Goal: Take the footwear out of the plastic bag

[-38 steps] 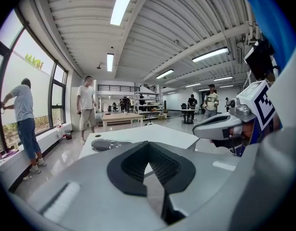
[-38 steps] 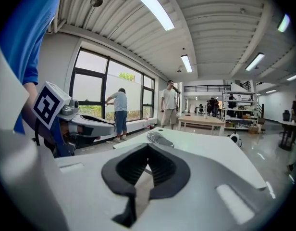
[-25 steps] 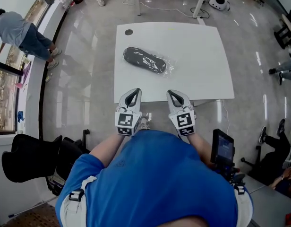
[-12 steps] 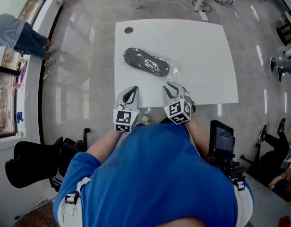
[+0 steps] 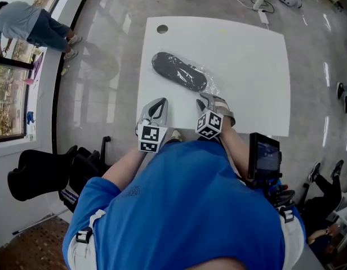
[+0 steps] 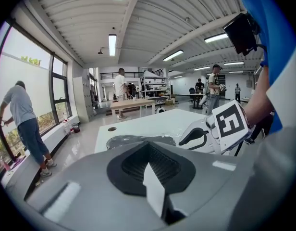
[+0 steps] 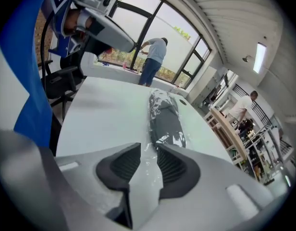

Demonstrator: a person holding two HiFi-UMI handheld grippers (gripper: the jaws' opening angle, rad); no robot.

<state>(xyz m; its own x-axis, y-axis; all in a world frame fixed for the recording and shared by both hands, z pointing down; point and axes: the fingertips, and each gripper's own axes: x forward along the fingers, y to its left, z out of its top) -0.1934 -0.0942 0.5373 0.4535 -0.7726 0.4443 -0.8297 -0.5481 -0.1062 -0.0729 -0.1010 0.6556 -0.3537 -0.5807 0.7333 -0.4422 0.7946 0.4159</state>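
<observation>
White worktop point(image 5: 247, 55) carries the dark footwear point(image 5: 179, 72) inside its clear plastic bag point(image 5: 209, 86), near the middle. The right hand-held gripper point(image 5: 206, 101), jaws just opening with nothing pinched, sits just beside the bag's crinkled end. The left hand-held gripper point(image 5: 158, 106) is closed on nothing. A one-sided pinch on the film would likely drag the whole bag along rather than free the footwear.

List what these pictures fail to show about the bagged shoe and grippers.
- Mouth of the plastic bag: too small in the head view; in the right gripper view the right gripper, whose jaws have just been opening, covers its near end. Film shows in the gap; contact unclear.
- Footwear type: dark shape under glare.
- Left gripper view: the shut left gripper hides most of the bag.
</observation>
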